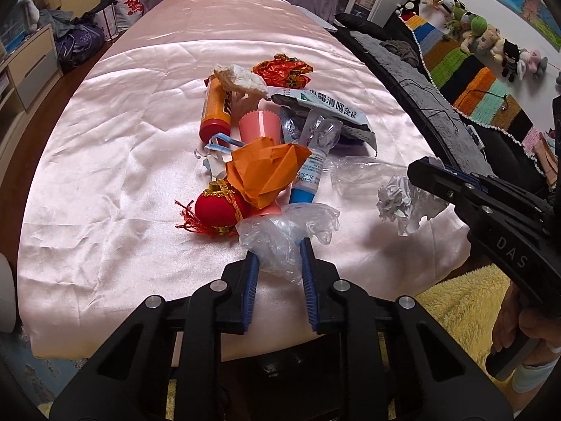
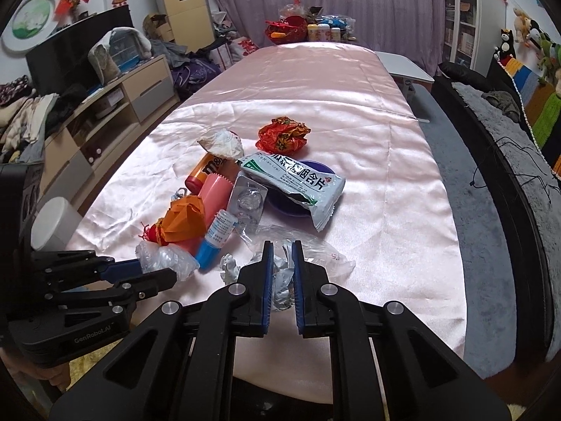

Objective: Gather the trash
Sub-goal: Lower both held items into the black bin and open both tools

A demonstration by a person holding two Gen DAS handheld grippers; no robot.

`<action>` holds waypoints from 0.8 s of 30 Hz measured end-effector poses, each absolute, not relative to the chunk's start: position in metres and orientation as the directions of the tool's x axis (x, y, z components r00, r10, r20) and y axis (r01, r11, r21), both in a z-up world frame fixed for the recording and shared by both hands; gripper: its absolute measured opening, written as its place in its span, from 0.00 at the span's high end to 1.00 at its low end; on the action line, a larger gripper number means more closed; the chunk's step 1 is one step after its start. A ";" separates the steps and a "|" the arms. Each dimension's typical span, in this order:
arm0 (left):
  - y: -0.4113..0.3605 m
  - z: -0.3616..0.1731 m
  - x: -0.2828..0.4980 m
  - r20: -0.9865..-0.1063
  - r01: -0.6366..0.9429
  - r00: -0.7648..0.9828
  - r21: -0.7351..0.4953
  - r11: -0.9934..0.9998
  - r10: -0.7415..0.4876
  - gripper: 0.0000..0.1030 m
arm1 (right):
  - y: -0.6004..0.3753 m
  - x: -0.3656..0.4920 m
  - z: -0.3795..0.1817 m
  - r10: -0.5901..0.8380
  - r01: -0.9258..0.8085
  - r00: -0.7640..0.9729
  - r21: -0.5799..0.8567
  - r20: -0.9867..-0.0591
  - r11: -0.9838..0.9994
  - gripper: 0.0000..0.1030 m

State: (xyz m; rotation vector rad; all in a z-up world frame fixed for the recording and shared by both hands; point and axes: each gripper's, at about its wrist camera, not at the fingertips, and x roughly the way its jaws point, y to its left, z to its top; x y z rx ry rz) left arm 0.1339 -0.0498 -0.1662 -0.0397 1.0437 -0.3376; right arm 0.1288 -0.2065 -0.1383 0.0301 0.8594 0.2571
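1. Left wrist view: the left gripper [image 1: 280, 249] has its jaws pinching a crumpled clear plastic glove [image 1: 287, 233] at the near end of the trash pile.
2. The right gripper [image 1: 426, 175] comes in from the right, with its jaws pressed onto a crumpled white paper ball [image 1: 399, 203]. The letters "DAS" show on its black body.
3. Right wrist view: the paper ball [image 2: 282, 280] sits between the two blue pads, and a clear plastic wrapper [image 2: 315, 249] lies just behind it.
4. The left gripper [image 2: 154, 268] has "GenRobot.AI" written on its side.
5. All the trash lies on a surface with a shiny pink cloth [image 1: 122, 182] over it.
6. An orange tube [image 2: 207, 172] shows the letter "m" in white.
7. A silver pouch [image 2: 298, 182] has green and black Chinese writing, ending in "含片".
8. A small blue and white bottle [image 1: 305, 182] has tiny print I cannot read.
9. Nearby lie crumpled orange paper [image 1: 263, 172], a pink cup [image 1: 259, 124], a red lantern toy [image 1: 214, 210] and a crumpled red foil wrapper [image 2: 284, 135].
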 end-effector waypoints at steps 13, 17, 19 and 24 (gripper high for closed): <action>-0.042 -0.130 0.086 -0.795 0.265 0.537 -0.159 0.951 -0.283 0.81 | -0.205 0.091 -0.125 0.243 -0.223 0.638 0.126 -0.731 0.967 0.88; -0.038 -0.123 0.067 -0.785 0.264 0.550 -0.161 0.951 -0.286 0.81 | -0.205 0.075 -0.119 0.255 -0.229 0.641 0.136 -0.724 0.964 0.88; -0.037 -0.122 0.058 -0.784 0.267 0.550 -0.164 0.950 -0.289 0.81 | -0.205 0.067 -0.118 0.269 -0.236 0.635 0.150 -0.724 0.960 0.88; -0.038 -0.128 0.035 -0.792 0.273 0.535 -0.168 0.947 -0.294 0.81 | -0.198 0.046 -0.126 0.288 -0.256 0.610 0.159 -0.739 0.953 0.88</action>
